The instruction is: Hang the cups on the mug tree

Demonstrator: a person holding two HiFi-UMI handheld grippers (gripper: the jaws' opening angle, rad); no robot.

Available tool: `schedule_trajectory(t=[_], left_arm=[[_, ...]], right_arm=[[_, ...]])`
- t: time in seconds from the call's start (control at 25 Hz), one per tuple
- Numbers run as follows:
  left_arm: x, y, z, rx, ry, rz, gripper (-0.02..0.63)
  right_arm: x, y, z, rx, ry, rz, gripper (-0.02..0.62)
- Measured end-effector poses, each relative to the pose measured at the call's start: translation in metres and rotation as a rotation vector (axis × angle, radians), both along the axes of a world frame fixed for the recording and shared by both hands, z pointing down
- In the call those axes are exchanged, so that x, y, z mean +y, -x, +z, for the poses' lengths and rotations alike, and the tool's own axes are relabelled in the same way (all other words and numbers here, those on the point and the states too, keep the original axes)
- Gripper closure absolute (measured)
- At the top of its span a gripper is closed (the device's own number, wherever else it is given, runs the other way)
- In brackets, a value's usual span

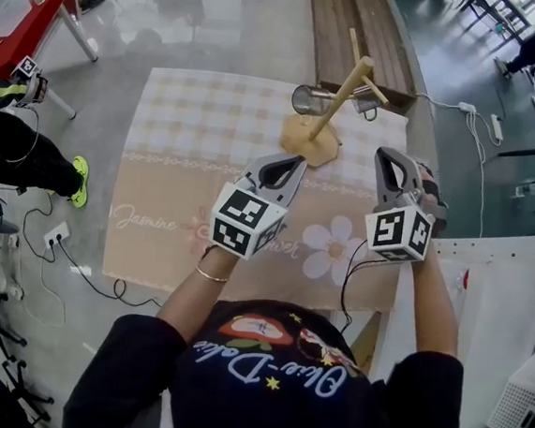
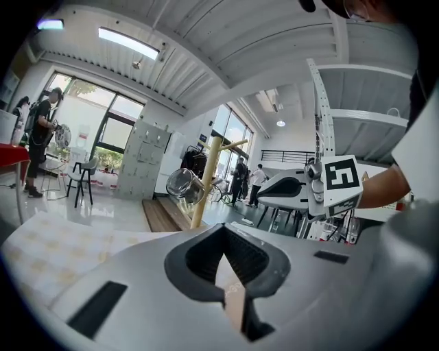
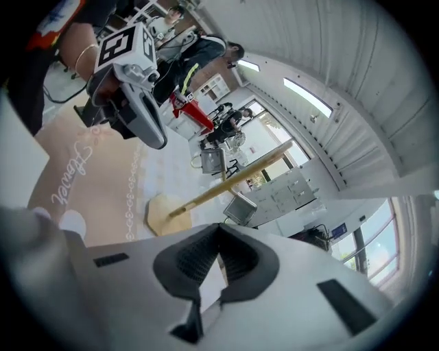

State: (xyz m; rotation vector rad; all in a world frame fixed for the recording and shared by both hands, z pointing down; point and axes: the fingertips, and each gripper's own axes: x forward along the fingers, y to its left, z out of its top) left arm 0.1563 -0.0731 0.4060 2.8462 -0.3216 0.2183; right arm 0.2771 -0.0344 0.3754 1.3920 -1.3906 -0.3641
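Claws on left gripper (image 1: pixel 297 163) and right gripper (image 1: pixel 387 155) are pressed together, empty, near mug tree (image 1: pixel 338 100).

The cloth-covered table (image 1: pixel 189 154) bears a mug tree (image 1: pixel 310 139).

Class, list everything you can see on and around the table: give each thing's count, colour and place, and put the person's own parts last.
mug tree: one, pale wood, on the far part of the tablecloth
cups: two, clear glass, hanging on the mug tree, one on each side of its post
tablecloth: one, beige check with white flowers, covering the table
bench: one, brown wood, on the floor beyond the table
red table: one, red top, far left
left tool: one, grey, over the tablecloth, jaws shut, empty
right tool: one, grey, near the tablecloth's right edge, jaws shut, empty
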Motion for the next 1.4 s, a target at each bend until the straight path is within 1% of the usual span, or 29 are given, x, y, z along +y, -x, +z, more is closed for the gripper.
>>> schedule_trajectory(t=[0.2,0.4,0.56,0.64,0.72,0.84,0.92,1.08,1.2,1.4], left_arm=[[0.01,-0.001,-0.006,-0.002,-0.023,-0.013,0.603],[0.032,-0.008,-0.008,-0.012,-0.056,0.015,0.603],[0.047,-0.014,-0.012,-0.007,-0.054,0.038,0.603],[0.056,-0.017,-0.013,-0.006,-0.049,0.053,0.603],[0.066,-0.021,-0.016,-0.002,-0.043,0.07,0.603],[0.078,-0.027,-0.02,0.011,-0.033,0.092,0.603],[0.082,-0.028,-0.022,0.015,-0.032,0.097,0.603],[0.089,-0.029,-0.027,0.016,-0.033,0.102,0.603],[0.1,-0.031,-0.027,0.005,-0.046,0.125,0.603],[0.114,-0.03,-0.025,-0.007,-0.058,0.151,0.603]], right_arm=[[0.014,0.006,-0.004,-0.228,-0.072,-0.011,0.588],[0.03,0.011,-0.003,-0.462,-0.112,-0.019,0.588],[0.041,0.013,-0.005,-0.684,-0.151,-0.012,0.588],[0.047,0.013,-0.006,-0.772,-0.166,-0.006,0.588],[0.055,0.013,-0.007,-0.819,-0.17,-0.022,0.588],[0.064,0.022,-0.013,-0.888,-0.157,-0.107,0.588],[0.071,0.027,-0.012,-0.927,-0.146,-0.139,0.588],[0.084,0.031,-0.009,-0.978,-0.134,-0.138,0.588],[0.094,0.034,-0.007,-1.026,-0.133,-0.131,0.588],[0.101,0.04,-0.007,-1.077,-0.101,-0.166,0.588]])
